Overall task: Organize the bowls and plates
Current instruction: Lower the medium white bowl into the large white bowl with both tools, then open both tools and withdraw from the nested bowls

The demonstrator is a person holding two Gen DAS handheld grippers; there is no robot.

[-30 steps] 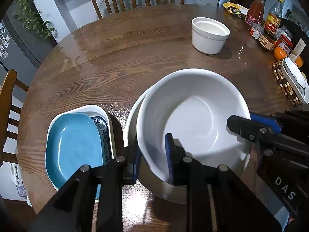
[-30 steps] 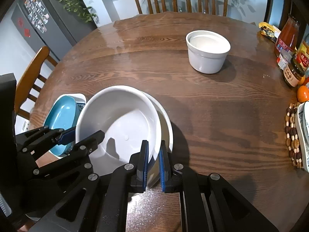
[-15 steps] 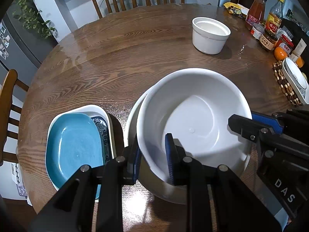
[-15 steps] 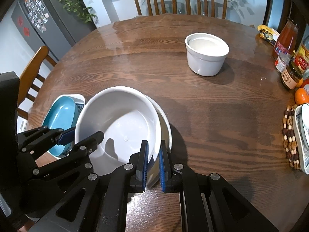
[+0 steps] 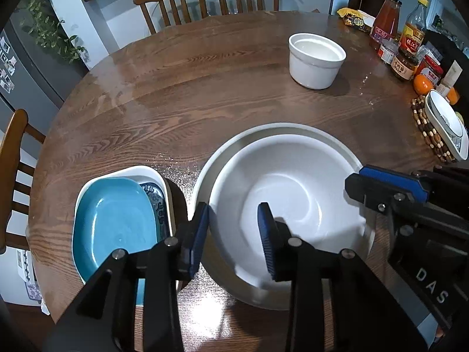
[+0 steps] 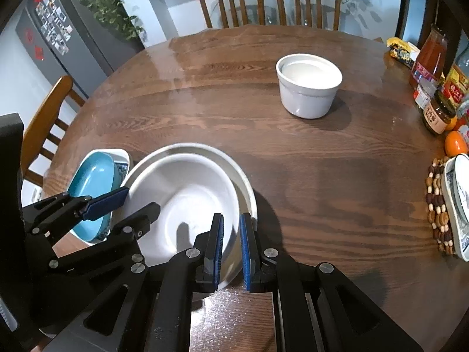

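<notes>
White bowl [image 5: 293,205] had sunk into the larger bowl [image 5: 281,127]; my left gripper [image 5: 234,228] had spread, my right gripper [image 6: 232,239] stood parted astride the rims.

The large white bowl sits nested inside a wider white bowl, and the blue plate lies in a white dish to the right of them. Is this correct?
Not quite: the blue plate in its white dish lies to the left of the nested bowls, as the left wrist view shows. The large white bowl does sit inside the wider white bowl.
</notes>
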